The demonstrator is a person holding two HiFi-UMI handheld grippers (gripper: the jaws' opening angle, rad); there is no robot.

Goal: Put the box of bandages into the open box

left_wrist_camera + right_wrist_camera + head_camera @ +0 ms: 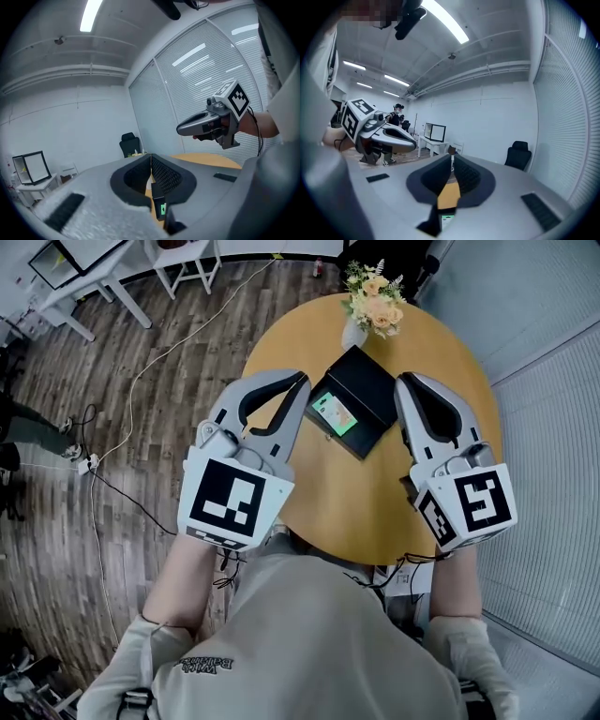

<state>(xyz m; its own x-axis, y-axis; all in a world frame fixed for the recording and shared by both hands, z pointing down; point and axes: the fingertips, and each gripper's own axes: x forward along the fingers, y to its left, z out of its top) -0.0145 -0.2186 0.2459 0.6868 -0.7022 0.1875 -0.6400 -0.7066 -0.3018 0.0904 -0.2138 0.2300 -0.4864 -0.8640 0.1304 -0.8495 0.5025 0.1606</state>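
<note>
A black open box (367, 388) lies on the round wooden table (356, 502). The green-and-white box of bandages (335, 414) lies at its near left end; I cannot tell whether it rests inside. My left gripper (302, 381) hovers just left of the black box, jaws shut with nothing between them. My right gripper (403, 382) hovers just right of it, also shut and empty. In the left gripper view the tips (151, 157) meet, and the bandage box (162, 209) shows below them. In the right gripper view the closed tips (451, 157) stand above the bandage box (447, 219).
A white vase of flowers (373, 304) stands at the table's far edge behind the black box. Wooden floor with a cable (122, 409) lies to the left, white desks (84, 287) beyond. A blinds-covered wall (553, 427) runs along the right.
</note>
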